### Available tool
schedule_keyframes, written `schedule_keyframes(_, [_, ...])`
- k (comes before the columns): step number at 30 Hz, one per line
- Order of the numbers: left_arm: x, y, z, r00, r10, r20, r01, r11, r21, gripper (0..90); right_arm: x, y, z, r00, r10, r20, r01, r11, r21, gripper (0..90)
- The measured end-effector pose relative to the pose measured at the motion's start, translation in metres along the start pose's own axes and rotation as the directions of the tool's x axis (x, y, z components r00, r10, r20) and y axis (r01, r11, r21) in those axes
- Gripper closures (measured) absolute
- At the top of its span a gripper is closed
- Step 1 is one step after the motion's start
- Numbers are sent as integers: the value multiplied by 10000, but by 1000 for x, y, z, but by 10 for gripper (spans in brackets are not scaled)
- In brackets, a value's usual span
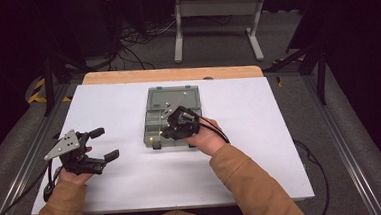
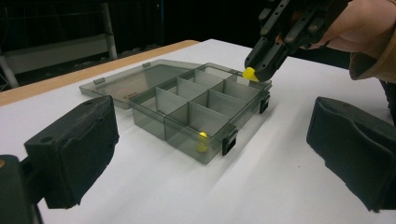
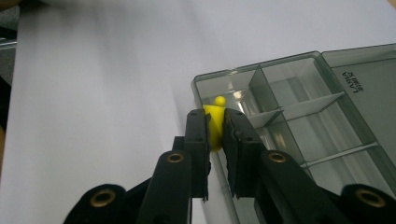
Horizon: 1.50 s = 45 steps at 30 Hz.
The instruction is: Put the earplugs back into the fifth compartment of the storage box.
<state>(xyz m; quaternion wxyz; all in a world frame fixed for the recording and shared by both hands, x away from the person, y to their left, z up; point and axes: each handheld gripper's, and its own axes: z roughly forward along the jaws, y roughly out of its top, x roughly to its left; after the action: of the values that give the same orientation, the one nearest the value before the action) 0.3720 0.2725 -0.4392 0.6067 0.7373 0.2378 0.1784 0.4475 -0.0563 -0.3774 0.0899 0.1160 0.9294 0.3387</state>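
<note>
Right gripper pinches a yellow peg between its jaws, above the near corner of the box, an open grey compartment box mid-bench. Second yellow piece lies in the box's near-left corner compartment. Lid lies flat open on the far side. Two black latches stick out on the near wall. Left gripper sits apart to the left over bare bench, jaws spread, nothing between. Nothing blocks the compartments except the dividers. Stand legs and cables on the floor beyond.

Tan sleeves, blk grippers (cabled), maybe brass screws
</note>
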Motion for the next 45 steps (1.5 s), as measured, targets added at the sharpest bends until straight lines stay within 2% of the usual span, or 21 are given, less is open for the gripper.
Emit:
schedule_keyframes(4, [0,0,0,10000,-20,18,20,10000,11,28,-4,1,4,9999,106,95,-105,9999,-121,802])
schedule_keyframes(20, [0,0,0,10000,-81,30,81,10000,9,28,-17,5,22,9990,402,187,-402,9992,-12,802])
schedule_keyframes(27, [0,0,0,10000,-77,35,77,10000,10,28,-23,5,36,9978,642,192,-643,9979,42,802])
schedule_keyframes(45, [1,0,0,10000,-49,34,49,10000,13,29,-26,6,55,9967,807,64,-808,9966,146,801])
